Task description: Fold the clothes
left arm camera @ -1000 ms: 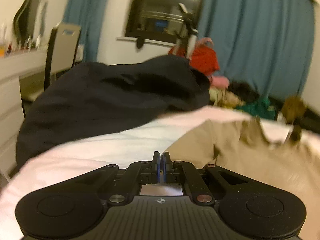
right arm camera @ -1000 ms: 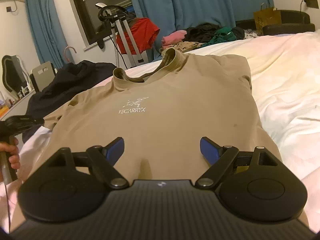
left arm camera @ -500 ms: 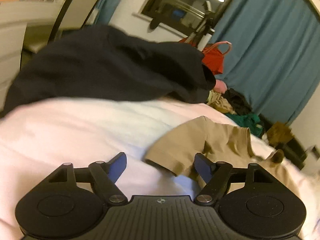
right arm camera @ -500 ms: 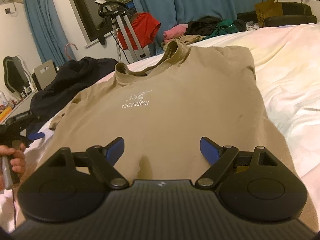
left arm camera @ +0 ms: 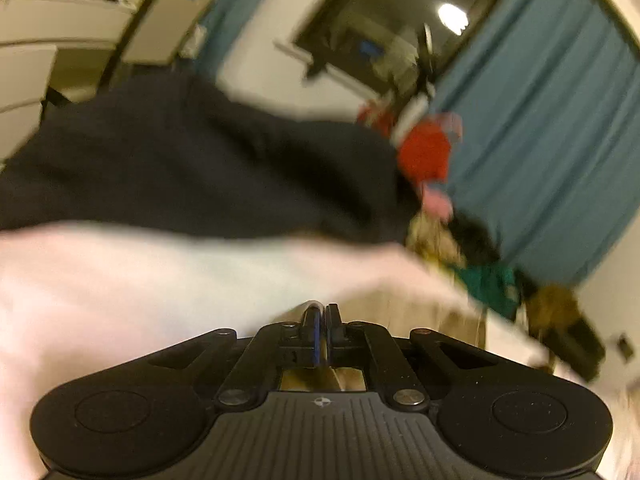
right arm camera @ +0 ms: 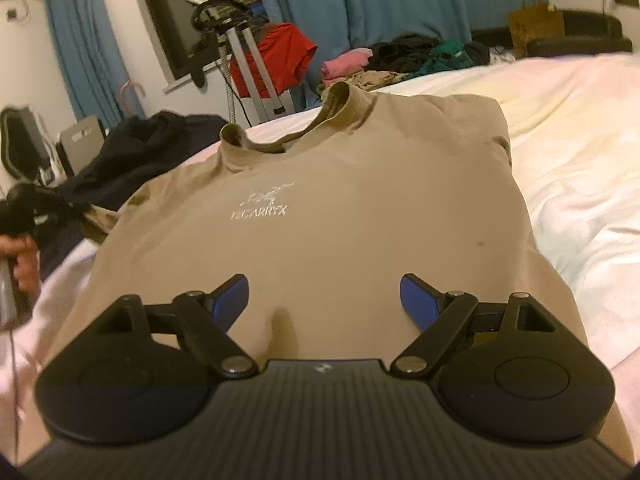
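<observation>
- The tan T-shirt (right arm camera: pixel 320 208) lies front up on the white bed (right arm camera: pixel 560 128), logo showing, collar toward the far edge and body spread flat.
- Its right-hand side runs in a straight, tucked-looking edge with no sleeve sticking out there; the sleeve (right arm camera: pixel 100 220) on the other side sticks out toward the dark clothes (right arm camera: pixel 132 148).
- The right gripper (right arm camera: pixel 324 300) hovers low over the shirt's lower body, jaws spread wide and grasping nothing.
- The left gripper (left arm camera: pixel 320 320) has its jaws pressed together. In the right wrist view it sits right at that outstretched sleeve, in the person's hand (right arm camera: pixel 24 264); the left view is blurred, with tan cloth just past the jaws, so a pinch on the sleeve is likely but not certain.
- As a judgement: one side looks folded in, the other sleeve is in hand, and the lengthwise fold remains, with the shirt at full length.
- A heap of other clothes (right arm camera: pixel 400 56) lies beyond the bed, loose and unfolded.
</observation>
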A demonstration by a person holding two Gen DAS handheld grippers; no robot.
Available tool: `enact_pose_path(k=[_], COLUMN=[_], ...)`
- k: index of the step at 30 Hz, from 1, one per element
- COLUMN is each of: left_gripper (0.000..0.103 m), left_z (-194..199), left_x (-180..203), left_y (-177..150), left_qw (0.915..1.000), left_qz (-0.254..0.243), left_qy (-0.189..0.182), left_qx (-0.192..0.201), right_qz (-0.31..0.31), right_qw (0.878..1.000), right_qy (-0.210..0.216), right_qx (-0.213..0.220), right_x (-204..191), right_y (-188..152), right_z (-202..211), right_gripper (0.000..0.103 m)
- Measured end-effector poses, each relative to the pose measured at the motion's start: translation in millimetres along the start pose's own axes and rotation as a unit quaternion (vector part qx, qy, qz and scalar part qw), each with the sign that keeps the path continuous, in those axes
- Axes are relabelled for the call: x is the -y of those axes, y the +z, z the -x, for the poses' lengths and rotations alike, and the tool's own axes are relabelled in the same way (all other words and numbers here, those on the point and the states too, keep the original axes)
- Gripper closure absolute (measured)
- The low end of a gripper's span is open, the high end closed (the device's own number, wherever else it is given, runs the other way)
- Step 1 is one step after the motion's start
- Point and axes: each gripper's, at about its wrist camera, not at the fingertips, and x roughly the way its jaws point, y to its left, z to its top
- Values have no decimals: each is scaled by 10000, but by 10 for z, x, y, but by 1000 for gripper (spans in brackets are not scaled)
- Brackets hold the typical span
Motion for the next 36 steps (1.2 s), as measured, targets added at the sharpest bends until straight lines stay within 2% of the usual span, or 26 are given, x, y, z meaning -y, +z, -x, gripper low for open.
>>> enact_pose_path(k=[5,7,9,12,15,17,19,22,23,24,25,27,29,31,32,33,36], left_gripper=[99,89,63,50,43,44,45,45,44,38,34,35,32,51,84,97,100], left_z=[-183,-257,-258,-146,-35,39,61,-33,-128,-247,-377,-502,-507,-495,-499,-502,-356], left_x=[195,273,207,-55,-334,-468,-512,-355,-301,-250,-213,-127,-93,-103,-105,-108,-109], left_y=[327,457,388,162,-56,-193,-292,-352,-357,-363,-390,-425,-417,-373,-330,-286,-163], left_qw=[9964,9929,9919,9929,9907,9870,9852,9884,9879,9858,9811,9792,9773,9746,9744,9740,9822], left_qz=[-38,-53,43,384,997,1387,1609,1456,1422,1422,1456,1349,1497,1647,1614,1580,1093], left_qy=[714,998,1086,1049,925,797,519,79,-46,-175,-255,7,137,318,478,639,1114], left_qx=[464,649,652,403,71,-134,-268,-419,-617,-878,-1247,-1514,-1490,-1488,-1489,-1490,-1046], right_qz=[-95,-217,-378,-500,-508,-510,-487,-403,-388,-387,-386,-378,-372,-377,-383,-398,-440], right_qw=[9999,9997,9993,9987,9987,9987,9988,9992,9992,9992,9992,9993,9993,9993,9992,9992,9990], right_qy=[-53,-87,-62,1,54,74,81,47,34,27,20,10,7,10,15,19,1], right_qx=[88,44,-3,-15,10,-10,-17,-4,-12,-27,-42,-69,-79,-80,-75,-71,-38], right_x=[117,177,242,293,291,276,257,227,222,224,225,229,228,230,233,241,251], right_y=[86,91,91,101,101,92,83,77,75,74,74,70,66,64,63,65,78], right_z=[-121,-176,-209,-199,-169,-155,-136,-128,-135,-150,-165,-189,-202,-206,-203,-204,-201], right_gripper=[19,19,19,19,19,19,19,19,19,19,19,19,19,19,19,19,19])
